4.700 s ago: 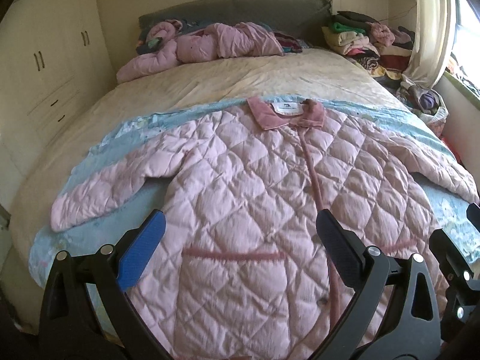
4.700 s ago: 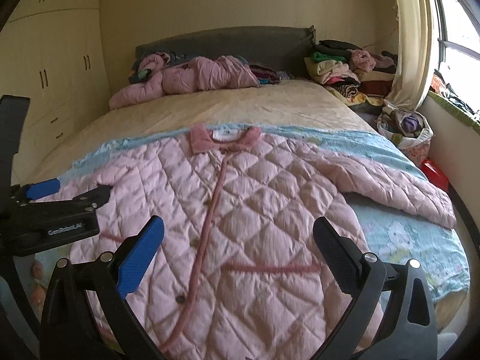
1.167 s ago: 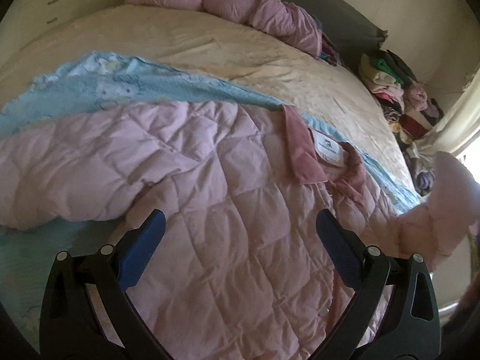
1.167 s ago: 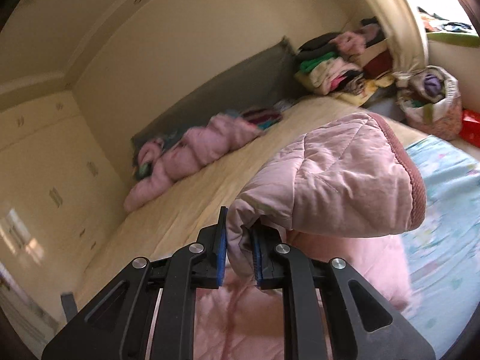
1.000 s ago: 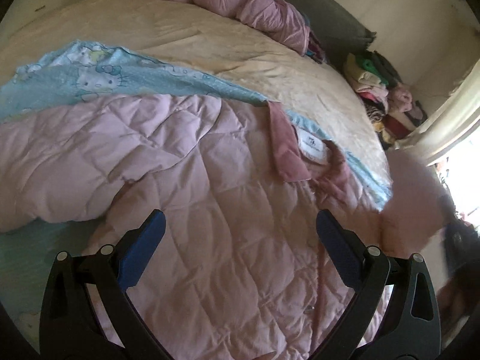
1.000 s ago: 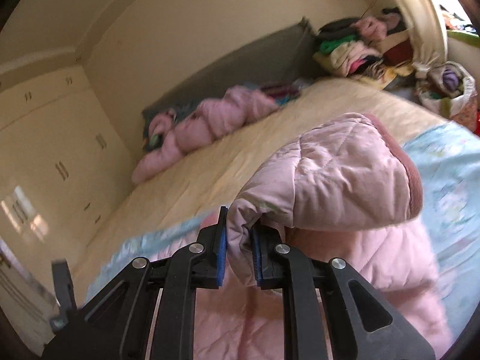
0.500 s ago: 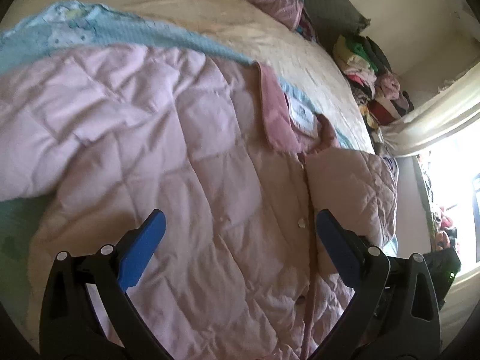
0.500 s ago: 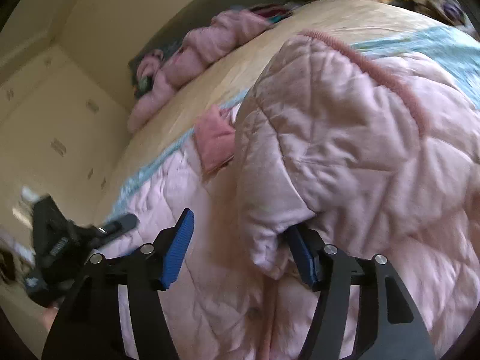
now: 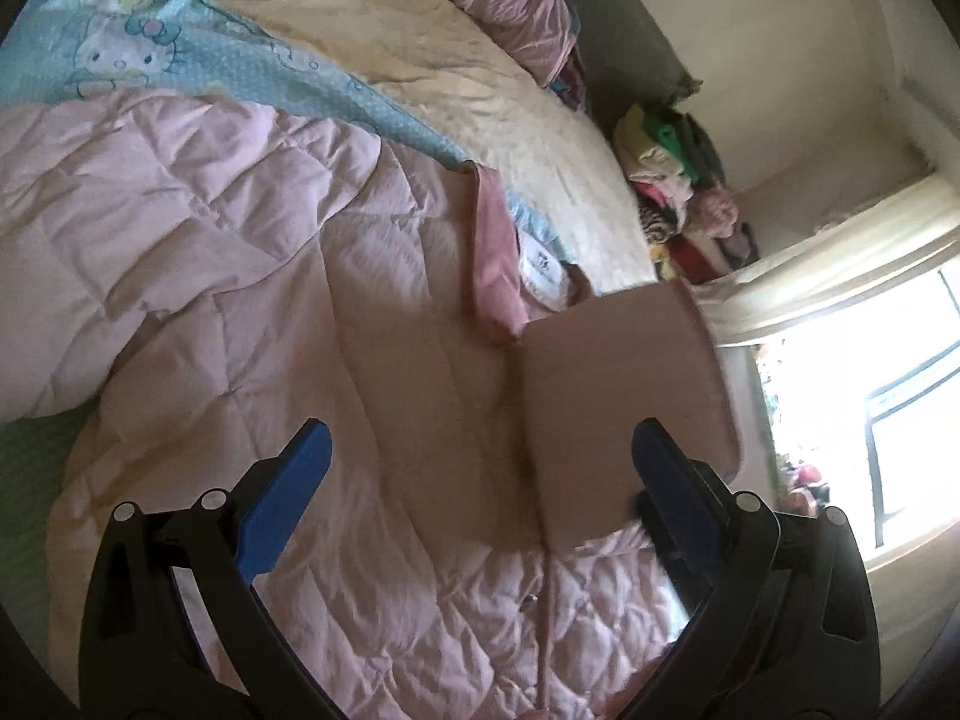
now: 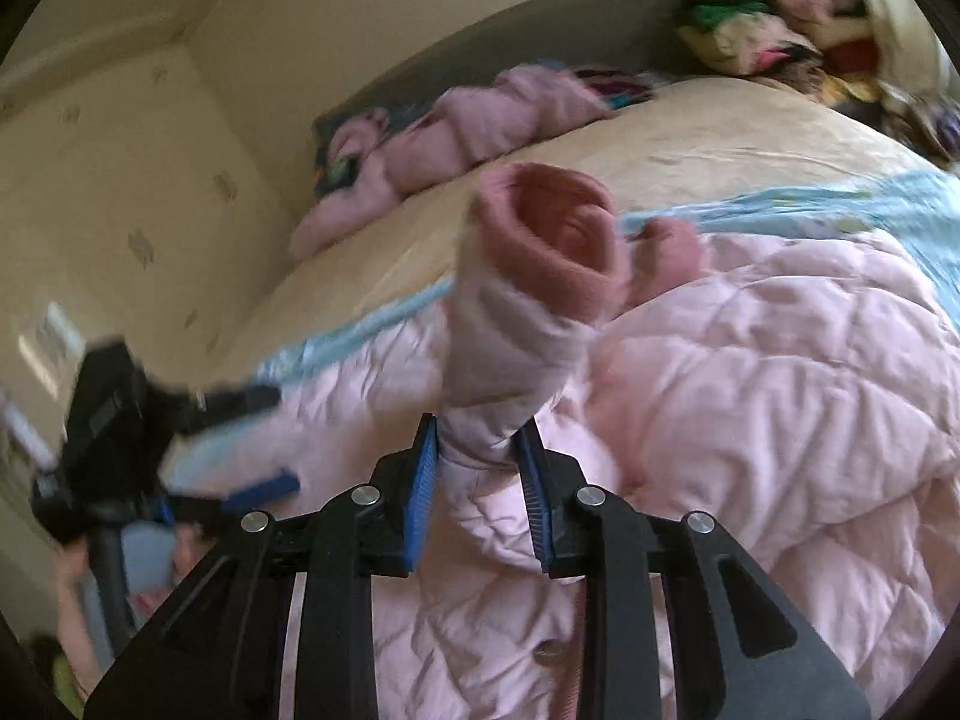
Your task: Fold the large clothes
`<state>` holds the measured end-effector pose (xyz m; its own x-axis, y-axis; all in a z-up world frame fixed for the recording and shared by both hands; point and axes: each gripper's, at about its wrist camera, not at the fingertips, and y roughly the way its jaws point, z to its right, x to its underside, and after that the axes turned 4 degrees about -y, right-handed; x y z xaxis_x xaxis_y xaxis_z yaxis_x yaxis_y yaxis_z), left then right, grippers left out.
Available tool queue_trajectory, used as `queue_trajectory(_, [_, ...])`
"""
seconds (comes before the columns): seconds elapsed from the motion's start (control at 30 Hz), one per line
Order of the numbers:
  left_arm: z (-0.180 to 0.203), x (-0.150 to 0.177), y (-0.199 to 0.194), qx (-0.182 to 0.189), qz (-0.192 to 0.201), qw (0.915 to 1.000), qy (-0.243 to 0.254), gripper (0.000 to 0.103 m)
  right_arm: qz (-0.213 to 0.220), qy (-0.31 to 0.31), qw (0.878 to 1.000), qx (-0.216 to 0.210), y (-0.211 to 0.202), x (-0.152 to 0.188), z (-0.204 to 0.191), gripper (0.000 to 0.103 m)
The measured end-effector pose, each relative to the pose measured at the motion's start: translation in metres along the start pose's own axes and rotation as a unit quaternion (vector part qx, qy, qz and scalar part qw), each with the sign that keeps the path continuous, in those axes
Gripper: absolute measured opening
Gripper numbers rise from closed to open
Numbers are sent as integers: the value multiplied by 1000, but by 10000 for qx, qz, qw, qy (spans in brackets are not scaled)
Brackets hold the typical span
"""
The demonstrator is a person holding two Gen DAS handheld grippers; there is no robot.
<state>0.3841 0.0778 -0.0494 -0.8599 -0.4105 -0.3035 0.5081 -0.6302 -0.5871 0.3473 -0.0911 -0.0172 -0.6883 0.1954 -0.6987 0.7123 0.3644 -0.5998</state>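
Observation:
A pink quilted jacket (image 9: 240, 276) lies front up on the bed, its darker collar (image 9: 495, 258) toward the headboard. Its right sleeve (image 9: 618, 396) is brought over the chest. In the right wrist view my right gripper (image 10: 480, 450) has its jaws closing on that sleeve (image 10: 510, 348), and the blue pads pinch the fabric below the cuff (image 10: 552, 240), which stands up. My left gripper (image 9: 480, 438) hangs open above the jacket's middle with nothing between its fingers. It also shows, blurred, at the left of the right wrist view as the left gripper (image 10: 279, 441).
A blue cartoon blanket (image 9: 138, 48) lies under the jacket on the cream bedspread (image 9: 480, 96). Pink clothes (image 9: 510, 6) are heaped by the headboard. Folded clothes (image 9: 678, 180) are stacked at the far corner near a bright window (image 9: 900, 420). A wardrobe (image 10: 120, 210) stands on the left.
The right gripper carried the sleeve over the jacket's front, opened wide half a second ago, and now pinches the sleeve again. The left gripper tilted down, closer to the jacket.

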Motion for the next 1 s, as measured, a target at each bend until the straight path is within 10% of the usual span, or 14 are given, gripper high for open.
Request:
queue_trajectory(0.37, [-10,-4,12,726,-346,9964,-252,94,-864,-741,9935,-81,40,24,-36,30])
queue_trajectory(0.53, [-5,3,32,440,-521,9977,4,94,-1164,-681,9899,-434,42,35,-42,64])
queue_trajectory(0.73, [-8,13,50,177,-602,9977,268,91,-1239,-449,9905,-397,18,46,-33,66])
queue_trajectory(0.77, [-6,15,52,38,-592,9976,365,85,-1193,-380,9913,-398,10,47,-29,66])
queue_trajectory(0.87, [-3,18,57,-569,-422,9947,748,24,-1095,-252,9932,-289,-8,48,-17,66])
queue_trajectory(1.0, [10,19,50,-787,-113,9889,1254,13,-895,-143,9959,65,-33,42,3,66])
